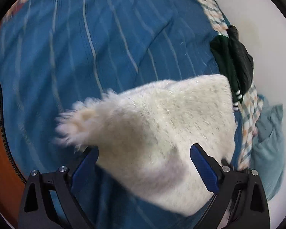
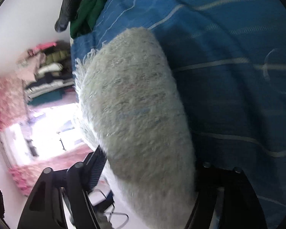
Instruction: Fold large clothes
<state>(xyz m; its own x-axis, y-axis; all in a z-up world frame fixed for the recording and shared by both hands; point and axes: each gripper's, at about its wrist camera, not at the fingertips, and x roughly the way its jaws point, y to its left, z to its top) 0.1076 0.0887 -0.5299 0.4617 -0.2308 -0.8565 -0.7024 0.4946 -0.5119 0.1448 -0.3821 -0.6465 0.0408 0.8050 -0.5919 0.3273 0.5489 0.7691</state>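
Folding barely begun, white fluffy garment up off the bed.
Left wrist view: left gripper (image 1: 144, 168) fingers spread, fluffy white garment (image 1: 162, 126) between them over the blue striped blanket (image 1: 85, 47). Right wrist view: garment (image 2: 135, 105) covers the right gripper (image 2: 148, 173); can't tell its grip.

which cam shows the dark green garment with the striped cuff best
The left wrist view. There the dark green garment lies at the blue bedspread's right edge, its white-striped cuff showing beside the white fluffy garment. The right wrist view catches only a cropped part at the top.
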